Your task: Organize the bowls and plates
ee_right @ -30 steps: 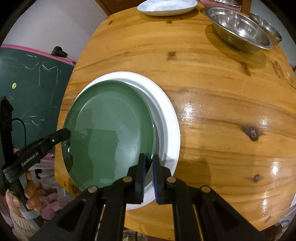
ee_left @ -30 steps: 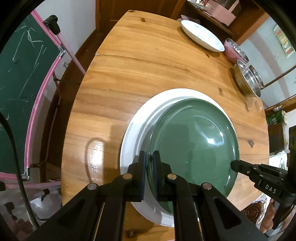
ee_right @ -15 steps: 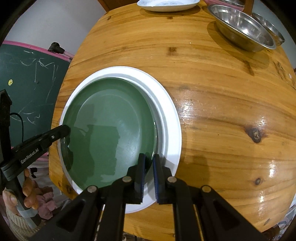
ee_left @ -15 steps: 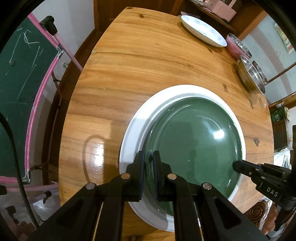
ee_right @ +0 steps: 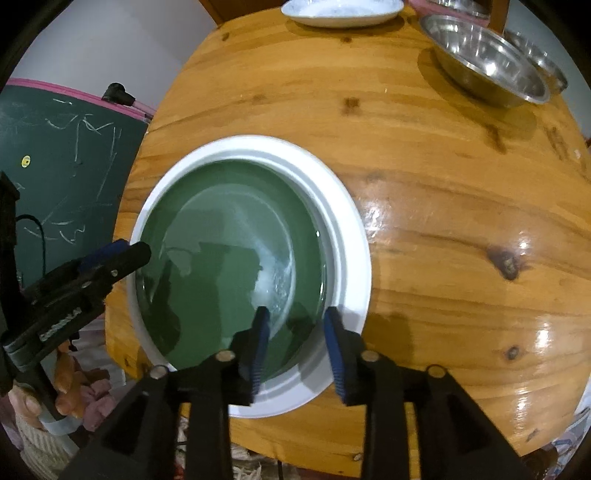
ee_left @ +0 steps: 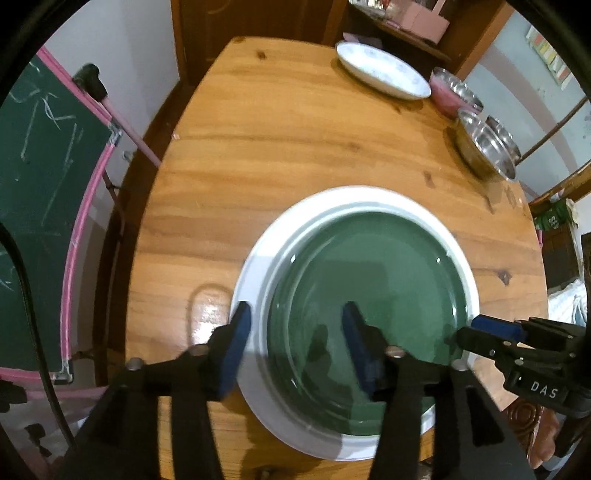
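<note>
At table's near edge: round green plate nested in wide white plate | left gripper and right gripper just opened, released | far-edge white dish, steel bowls unsorted.

1. From my remote seat I see a varnished pine tabletop with dark knots and bright glare patches.
2. Off its left edge stands a green chalkboard in a pink frame, marked with chalk scribbles.
3. Behind that, a plain pale wall.
4. Past the far edge I see a dark wooden shelf holding a pink box.
</note>
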The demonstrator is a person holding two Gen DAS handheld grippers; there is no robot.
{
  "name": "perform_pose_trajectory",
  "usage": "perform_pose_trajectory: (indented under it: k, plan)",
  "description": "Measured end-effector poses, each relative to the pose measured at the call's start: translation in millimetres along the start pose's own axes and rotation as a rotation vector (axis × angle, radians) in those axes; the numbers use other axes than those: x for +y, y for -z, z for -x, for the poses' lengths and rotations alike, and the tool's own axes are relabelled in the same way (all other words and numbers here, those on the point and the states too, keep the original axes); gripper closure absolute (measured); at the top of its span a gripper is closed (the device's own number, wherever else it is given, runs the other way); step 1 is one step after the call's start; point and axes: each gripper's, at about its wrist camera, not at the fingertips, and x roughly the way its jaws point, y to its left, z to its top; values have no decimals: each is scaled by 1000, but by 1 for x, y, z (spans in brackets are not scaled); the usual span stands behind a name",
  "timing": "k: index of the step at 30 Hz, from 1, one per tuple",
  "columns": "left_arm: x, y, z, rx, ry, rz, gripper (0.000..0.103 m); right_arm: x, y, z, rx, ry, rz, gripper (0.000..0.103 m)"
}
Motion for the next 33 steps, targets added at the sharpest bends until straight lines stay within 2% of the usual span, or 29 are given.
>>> perform_pose_trajectory:
  k: [7,13,18,24,33]
  plan:
    - [3,-4,25,-59,11,15,43,-2,2,18,-37,12,-1,70]
    - [1,-2,63,-164,8,1,36,-5,7,47,-107,23,-10,70]
    - [-7,3,100,-287,7,-34,23,1,16,82,-182,48,-7,70]
    - [-5,5,135,-412,-10,-57,23,15,22,120,-272,83,-10,70]
    - [-3,-8,168,-492,8,-72,22,36,23,169,-403,79,2,70]
